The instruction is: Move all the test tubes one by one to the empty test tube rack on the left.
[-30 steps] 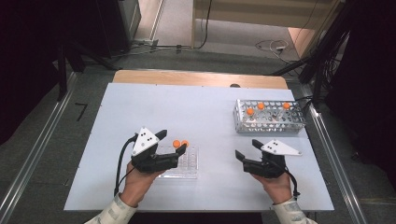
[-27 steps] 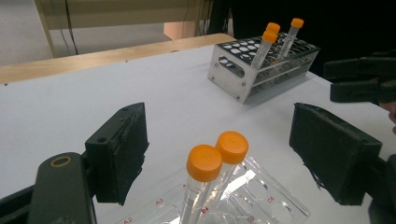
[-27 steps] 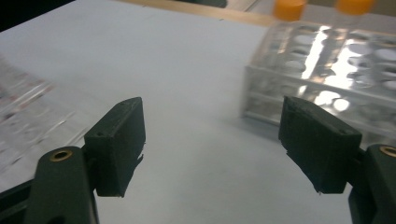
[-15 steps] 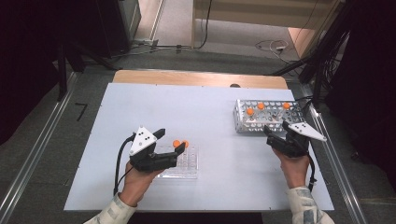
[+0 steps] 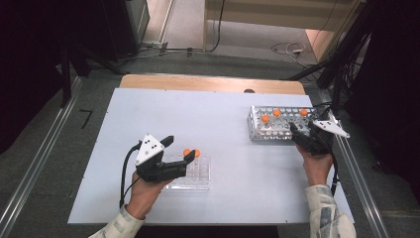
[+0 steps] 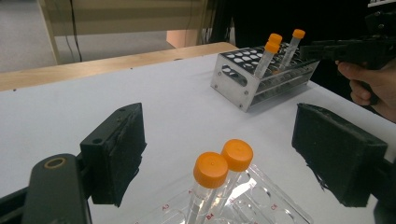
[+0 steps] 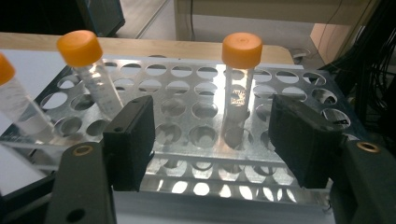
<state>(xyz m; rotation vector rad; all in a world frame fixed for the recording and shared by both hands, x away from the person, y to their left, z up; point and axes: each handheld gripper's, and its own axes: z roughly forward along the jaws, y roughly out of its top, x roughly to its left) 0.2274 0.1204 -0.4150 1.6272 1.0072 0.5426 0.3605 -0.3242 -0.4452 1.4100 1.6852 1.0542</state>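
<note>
A capped tube [image 7: 238,84] stands upright in the metal rack [image 7: 187,74], just ahead of the right gripper [image 7: 212,140], whose spread jaws have been closing, nothing pinched, probably lining up a grab. The left gripper [image 6: 219,154], jaws spread, flanks two tubes [image 6: 224,163] in the clear tray [image 5: 195,173], likely steadying.

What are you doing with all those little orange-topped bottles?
A person holds a gripper in each hand. The right gripper is open at the metal rack, lined up with one orange-capped tube; its jaws have just been closing, not yet touching it. The left gripper waits open around two capped tubes standing in the clear tray.
</note>
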